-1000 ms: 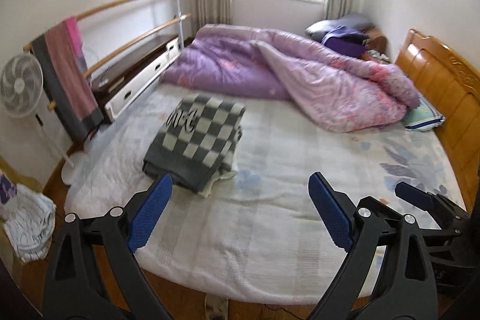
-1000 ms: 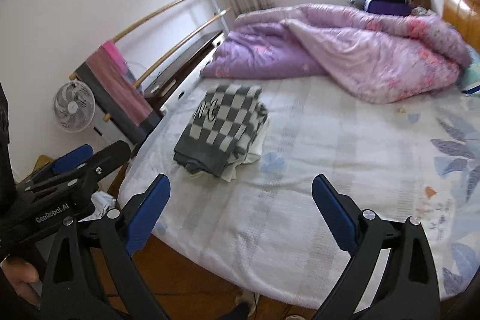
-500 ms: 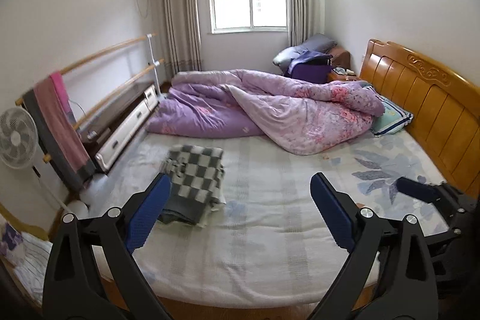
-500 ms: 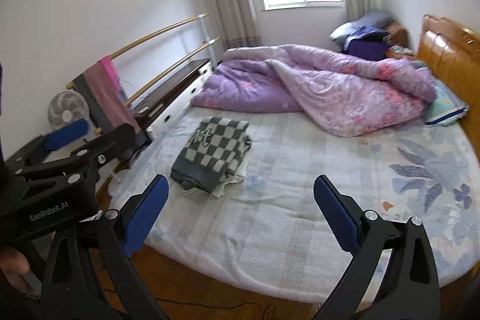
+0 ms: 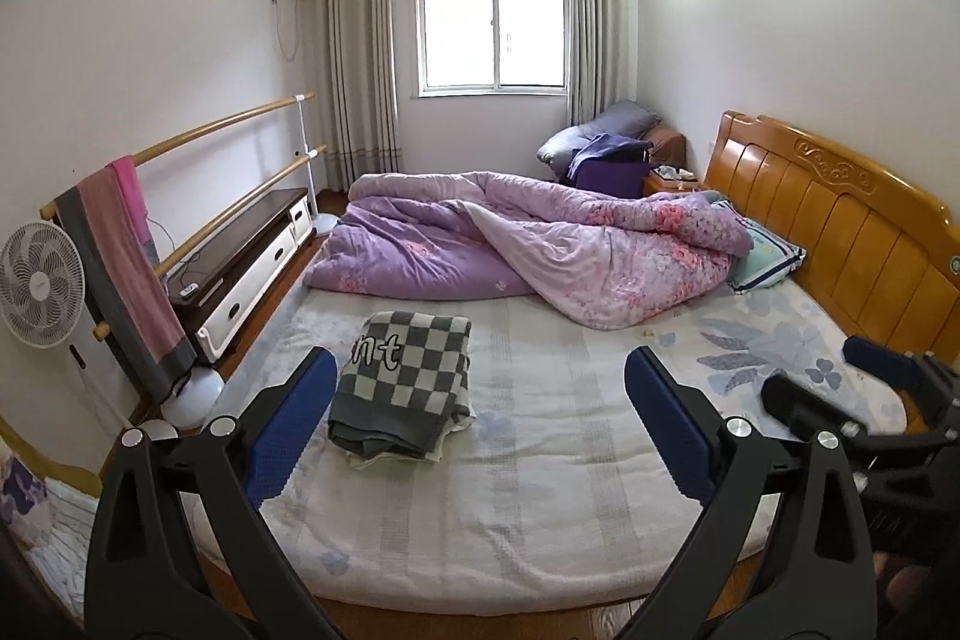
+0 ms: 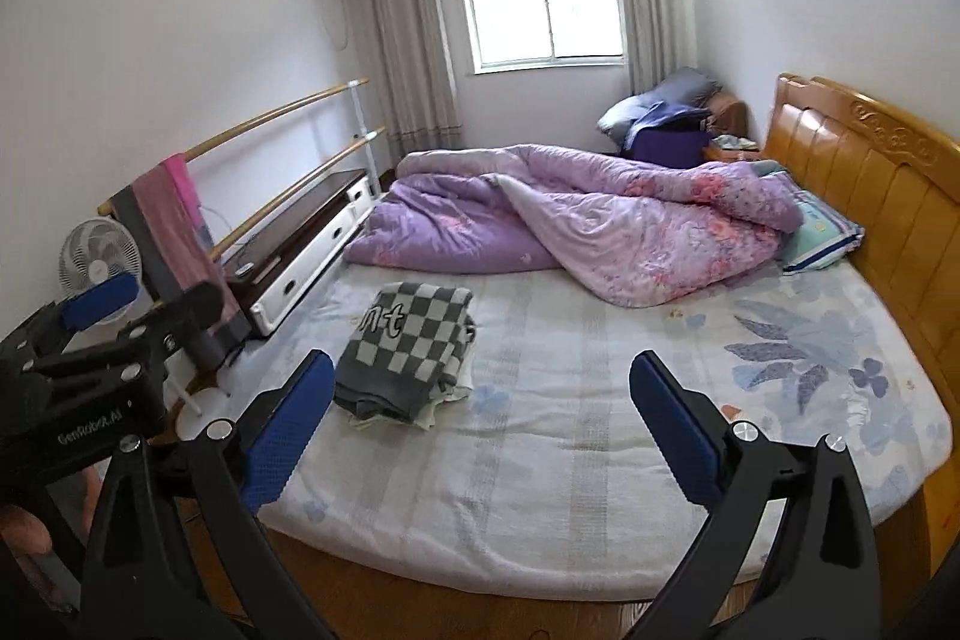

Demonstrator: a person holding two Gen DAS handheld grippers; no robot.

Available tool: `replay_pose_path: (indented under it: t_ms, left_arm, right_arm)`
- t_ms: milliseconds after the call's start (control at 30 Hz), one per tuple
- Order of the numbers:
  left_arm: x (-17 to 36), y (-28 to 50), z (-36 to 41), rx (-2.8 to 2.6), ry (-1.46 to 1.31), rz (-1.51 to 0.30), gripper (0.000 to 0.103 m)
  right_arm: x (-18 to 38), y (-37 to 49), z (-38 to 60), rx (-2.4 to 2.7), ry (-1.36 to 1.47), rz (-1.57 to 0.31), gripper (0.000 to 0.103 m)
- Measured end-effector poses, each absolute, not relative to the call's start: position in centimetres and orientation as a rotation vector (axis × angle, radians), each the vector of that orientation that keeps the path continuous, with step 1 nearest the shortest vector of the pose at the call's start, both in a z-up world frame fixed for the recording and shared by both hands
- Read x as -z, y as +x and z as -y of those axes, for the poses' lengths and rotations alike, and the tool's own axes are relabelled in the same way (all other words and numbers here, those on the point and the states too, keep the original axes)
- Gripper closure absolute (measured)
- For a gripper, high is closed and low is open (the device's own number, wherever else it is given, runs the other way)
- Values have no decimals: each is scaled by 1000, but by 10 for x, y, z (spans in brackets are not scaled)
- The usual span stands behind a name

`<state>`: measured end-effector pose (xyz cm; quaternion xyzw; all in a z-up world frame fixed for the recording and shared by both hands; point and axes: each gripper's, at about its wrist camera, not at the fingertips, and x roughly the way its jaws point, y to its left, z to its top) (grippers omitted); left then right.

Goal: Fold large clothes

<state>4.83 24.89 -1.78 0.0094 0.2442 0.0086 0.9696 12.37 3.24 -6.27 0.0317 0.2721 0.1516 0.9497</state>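
Observation:
A folded grey-and-white checked garment [image 5: 408, 376] with letters on it lies on the left half of the bed [image 5: 540, 490], on top of a pale cloth; it also shows in the right wrist view [image 6: 408, 349]. My left gripper [image 5: 480, 424] is open and empty, held back from the bed's near edge. My right gripper [image 6: 483, 427] is open and empty too, also off the near edge. Each gripper shows at the side of the other's view: the right gripper [image 5: 864, 388] and the left gripper [image 6: 114, 322].
A crumpled purple duvet [image 5: 540, 244] fills the far half of the bed. A wooden headboard [image 5: 840, 226] runs along the right. On the left stand a fan [image 5: 39, 283], a rail with a hanging towel [image 5: 126, 256] and a low cabinet [image 5: 252, 256].
Both grippers have pulled back and tilted up from the bed, so the garment looks smaller and the whole room shows. The folded garment has not moved. Both stay open.

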Motion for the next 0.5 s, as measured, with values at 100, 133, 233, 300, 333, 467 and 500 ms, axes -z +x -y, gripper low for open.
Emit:
replay_pose_path:
  t_ms: [100, 133, 233, 300, 333, 467, 500]
  left_arm:
    - [15, 39, -254, 15, 11, -508, 6]
    - [14, 36, -255, 24, 11, -510, 6]
    - [8, 31, -257, 43, 8, -509, 6]
    - [3, 27, -258, 53, 8, -501, 6]
    - [2, 26, -259, 59, 6, -499, 6]
    - [-6, 25, -261, 66, 2, -486, 6]
    - [-8, 24, -262, 63, 5, -480, 6]
  right_arm:
    - [54, 116, -35, -292, 70, -548, 8]
    - [51, 114, -36, -289, 69, -544, 8]
    - [41, 106, -41, -283, 62, -533, 8]
    - [35, 103, -44, -273, 53, -523, 8]
    - [33, 101, -45, -273, 51, -519, 8]
    - [24, 95, -47, -263, 52, -494, 8]
    - [23, 94, -48, -261, 50, -489, 8]
